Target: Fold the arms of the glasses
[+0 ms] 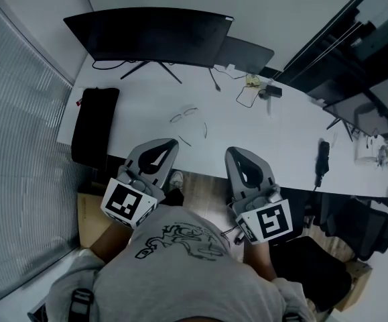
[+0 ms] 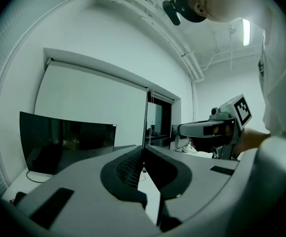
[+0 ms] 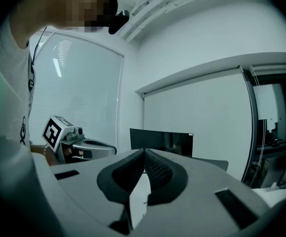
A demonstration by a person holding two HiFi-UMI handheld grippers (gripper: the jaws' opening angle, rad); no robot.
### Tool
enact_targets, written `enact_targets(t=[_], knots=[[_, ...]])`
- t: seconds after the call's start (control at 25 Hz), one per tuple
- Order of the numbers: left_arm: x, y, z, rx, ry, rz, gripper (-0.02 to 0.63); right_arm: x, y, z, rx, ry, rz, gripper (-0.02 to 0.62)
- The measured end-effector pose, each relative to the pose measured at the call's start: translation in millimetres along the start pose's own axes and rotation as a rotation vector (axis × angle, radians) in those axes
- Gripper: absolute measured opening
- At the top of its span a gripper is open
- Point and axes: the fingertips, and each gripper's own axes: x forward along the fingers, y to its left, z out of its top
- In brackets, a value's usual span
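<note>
The thin-framed glasses (image 1: 183,115) lie on the white desk (image 1: 281,139) in the head view, with both arms spread open toward the near edge. My left gripper (image 1: 173,141) hovers at the desk's near edge, just short of the glasses, its jaws shut on nothing. My right gripper (image 1: 232,151) is beside it to the right, also shut and empty. In the left gripper view the jaw tips (image 2: 143,149) meet; in the right gripper view the tips (image 3: 143,151) meet too. The glasses are hidden in both gripper views.
A black curved monitor (image 1: 150,39) stands at the desk's back, with a dark panel (image 1: 247,54) beside it. A black pad (image 1: 94,125) lies at the left end, and cables (image 1: 247,96) lie right of centre. A black handheld device (image 1: 322,159) lies toward the right. A cardboard box (image 1: 90,213) is under the desk.
</note>
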Motion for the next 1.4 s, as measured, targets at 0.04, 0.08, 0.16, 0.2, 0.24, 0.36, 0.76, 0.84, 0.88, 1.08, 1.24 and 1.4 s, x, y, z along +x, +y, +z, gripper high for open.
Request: enact_targets(t=[0.04, 0.08, 0.16, 0.2, 0.24, 0.36, 0.76, 0.84, 0.88, 1.08, 1.24, 1.4], knots=[[4.0, 8.2, 1.3, 0.000, -0.001, -0.004, 0.023, 8.9, -2.1, 1.8, -0.002, 0.001, -0.001, 0.009], [7.8, 16.1, 2.0, -0.001, -0.003, -0.008, 0.023, 17.8, -3.9, 3.1, -0.005, 0.002, -0.002, 0.009], [14.6, 30.5, 2.6, -0.002, -0.009, -0.018, 0.023, 34.2, -6.6, 4.3, -0.010, 0.005, -0.005, 0.009], [17.9, 37.3, 2.6, -0.002, -0.010, -0.023, 0.023, 41.8, -8.0, 4.6, -0.012, 0.008, -0.007, 0.009], [21.2, 44.0, 2.2, -0.003, -0.008, -0.027, 0.023, 49.2, -9.7, 4.8, -0.014, 0.012, -0.008, 0.009], [30.7, 63.3, -2.2, -0.008, 0.007, -0.036, 0.023, 70.1, -14.8, 3.3, -0.018, 0.021, -0.014, 0.009], [63.6, 103.9, -24.9, 0.051, 0.014, -0.083, 0.025, 116.8, -39.2, -24.7, -0.030, 0.077, -0.067, 0.009], [69.7, 110.3, -36.6, 0.054, 0.037, -0.085, 0.025, 123.6, -45.9, -37.6, -0.022, 0.103, -0.075, 0.009], [72.0, 113.9, -45.2, 0.050, 0.058, -0.082, 0.026, 126.8, -48.9, -45.3, -0.020, 0.116, -0.078, 0.009], [84.5, 131.3, -91.3, 0.032, 0.149, -0.058, 0.037, 140.8, -64.4, -89.4, -0.020, 0.181, -0.085, 0.009], [97.1, 141.7, -125.4, 0.038, 0.210, -0.047, 0.055, 150.0, -78.9, -122.5, -0.012, 0.224, -0.087, 0.009], [109.5, 152.9, -160.3, 0.035, 0.270, -0.043, 0.069, 161.4, -91.0, -153.2, -0.025, 0.265, -0.088, 0.009]])
